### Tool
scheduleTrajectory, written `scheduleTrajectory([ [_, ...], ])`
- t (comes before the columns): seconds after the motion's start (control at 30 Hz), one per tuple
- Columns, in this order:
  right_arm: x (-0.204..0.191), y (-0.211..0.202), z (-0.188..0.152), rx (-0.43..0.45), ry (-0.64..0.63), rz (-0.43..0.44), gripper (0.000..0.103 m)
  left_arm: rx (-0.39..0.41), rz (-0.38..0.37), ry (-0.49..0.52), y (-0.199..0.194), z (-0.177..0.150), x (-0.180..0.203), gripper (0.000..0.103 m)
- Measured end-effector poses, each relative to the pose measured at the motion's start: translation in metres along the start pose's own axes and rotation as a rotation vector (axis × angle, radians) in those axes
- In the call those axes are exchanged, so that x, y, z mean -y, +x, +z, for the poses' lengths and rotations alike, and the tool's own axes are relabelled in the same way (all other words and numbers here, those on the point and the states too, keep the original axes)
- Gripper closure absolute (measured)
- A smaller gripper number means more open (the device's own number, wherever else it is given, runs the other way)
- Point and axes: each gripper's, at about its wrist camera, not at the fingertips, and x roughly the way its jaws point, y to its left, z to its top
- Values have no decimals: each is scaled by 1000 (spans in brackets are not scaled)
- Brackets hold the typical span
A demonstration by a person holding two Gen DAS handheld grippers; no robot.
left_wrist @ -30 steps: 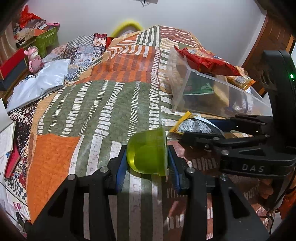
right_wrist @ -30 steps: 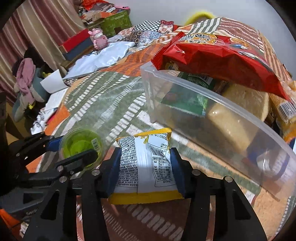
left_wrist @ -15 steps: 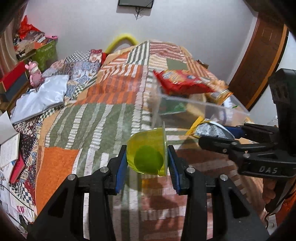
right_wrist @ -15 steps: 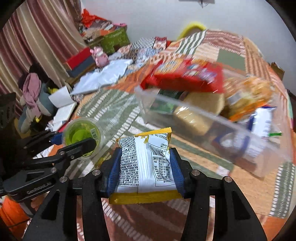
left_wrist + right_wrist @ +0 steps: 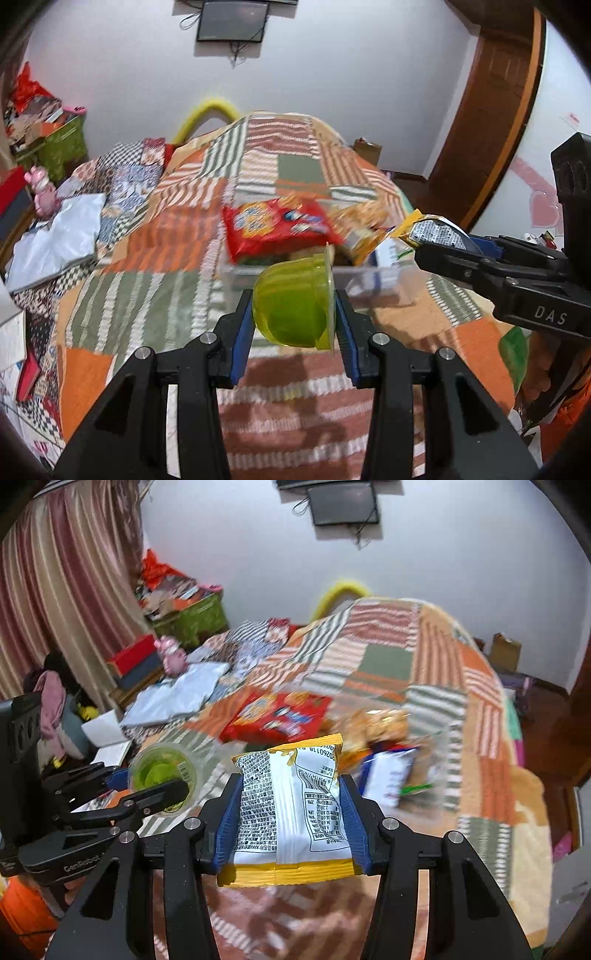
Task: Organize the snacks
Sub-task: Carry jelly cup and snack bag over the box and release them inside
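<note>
Ahead of me: patchwork quilt (image 5: 280, 166) mid-frame, pink toy (image 5: 43, 190) at left edge, wall screen (image 5: 232, 20) top centre, striped curtain (image 5: 55, 572) upper left.

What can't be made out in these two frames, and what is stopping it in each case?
- Clear bin, both wrist views: motion blur smears its walls, and the green jelly cup covers part of it in the left view.
- Red snack bag: print unreadable, blurred.
- Snacks beneath that bag: hidden by it.
- White-and-yellow packet: only its back panel shows; the front faces away.
- Person: only an orange sleeve at the frame edge.
</note>
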Motion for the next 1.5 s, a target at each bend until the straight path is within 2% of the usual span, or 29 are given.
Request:
scheduleTrajectory([
  [0.3,47,-12,7,58,61,-53,55,-13,-29,54,41,31,36,62],
  [0.5,72,9,6,45,97,-90,55,-51,-32,64,82,39,50,62],
  [0.73,80,44,1,0,124,-86,55,-47,5,47,112,41,43,62],
  [0.93,74,63,-3,-20,90,-105,55,-35,6,65,117,36,40,62],
  [1.13,69,63,-6,-22,50,-128,52,-30,-3,65,116,33,37,62],
  [1.23,67,61,-5,-26,39,-151,51,-17,6,57,112,32,37,58],
  [1.5,71,52,-6,-27,62,-127,44,9,6,53,97,37,39,55],
])
